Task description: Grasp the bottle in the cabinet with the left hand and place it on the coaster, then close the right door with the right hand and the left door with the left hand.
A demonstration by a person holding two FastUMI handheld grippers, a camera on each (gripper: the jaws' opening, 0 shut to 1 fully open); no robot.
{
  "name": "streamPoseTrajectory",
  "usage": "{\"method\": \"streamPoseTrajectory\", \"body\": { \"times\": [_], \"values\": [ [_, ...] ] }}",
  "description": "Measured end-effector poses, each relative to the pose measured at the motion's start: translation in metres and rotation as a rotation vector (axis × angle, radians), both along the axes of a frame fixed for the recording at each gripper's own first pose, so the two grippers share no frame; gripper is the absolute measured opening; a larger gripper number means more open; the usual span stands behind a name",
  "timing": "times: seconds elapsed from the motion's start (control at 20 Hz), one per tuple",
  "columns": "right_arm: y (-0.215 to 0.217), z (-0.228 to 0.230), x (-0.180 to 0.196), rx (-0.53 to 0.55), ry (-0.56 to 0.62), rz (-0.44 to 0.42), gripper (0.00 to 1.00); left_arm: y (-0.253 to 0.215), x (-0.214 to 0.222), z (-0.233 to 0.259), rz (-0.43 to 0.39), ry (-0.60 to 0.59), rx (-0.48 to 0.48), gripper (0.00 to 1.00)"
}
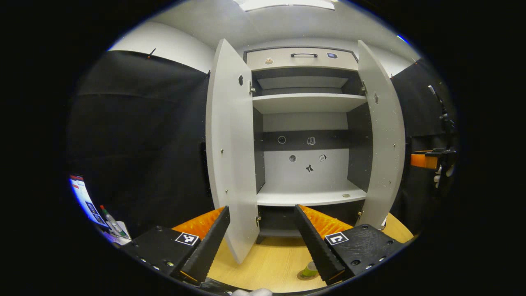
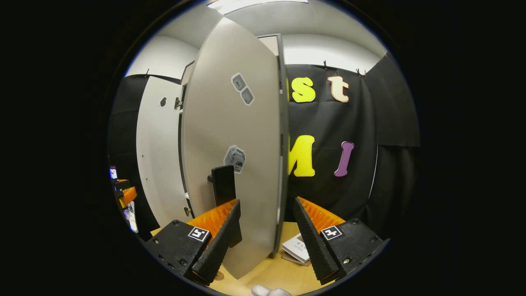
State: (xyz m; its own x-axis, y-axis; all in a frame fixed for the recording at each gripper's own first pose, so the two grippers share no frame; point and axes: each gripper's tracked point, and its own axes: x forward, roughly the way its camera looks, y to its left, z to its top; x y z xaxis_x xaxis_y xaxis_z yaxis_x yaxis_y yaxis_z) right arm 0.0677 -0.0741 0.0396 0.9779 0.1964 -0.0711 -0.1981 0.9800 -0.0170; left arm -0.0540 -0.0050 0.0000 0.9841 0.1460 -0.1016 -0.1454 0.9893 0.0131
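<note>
Left hand-held gripper (image 1: 261,240) spread apart, holding nothing, in front of the open cabinet (image 1: 306,123). Bottle (image 1: 309,270) out of the cabinet, upright on the coaster (image 1: 303,277) on the table (image 1: 263,263), just before the cabinet and beside the gripper's right finger. Left door (image 1: 230,152) and right door (image 1: 384,135) both swung wide. Right hand-held gripper (image 2: 266,234) also apart, straddling the right door's free edge (image 2: 280,164), black handle (image 2: 224,185) by its left finger; contact with the door: cannot tell.
</note>
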Motion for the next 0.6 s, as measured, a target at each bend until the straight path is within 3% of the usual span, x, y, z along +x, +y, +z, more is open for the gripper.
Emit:
{"method": "streamPoseTrajectory", "body": {
  "times": [0.25,0.6],
  "values": [
    [0.062,-0.003,0.012,0.003,-0.006,0.063,0.81,0.022,0.003,-0.004,-0.014,0.005,0.013,0.95],
    [0.098,-0.006,-0.005,-0.028,-0.028,0.068,0.82,0.049,0.005,-0.004,-0.035,-0.001,0.013,0.96]
  ]
}}
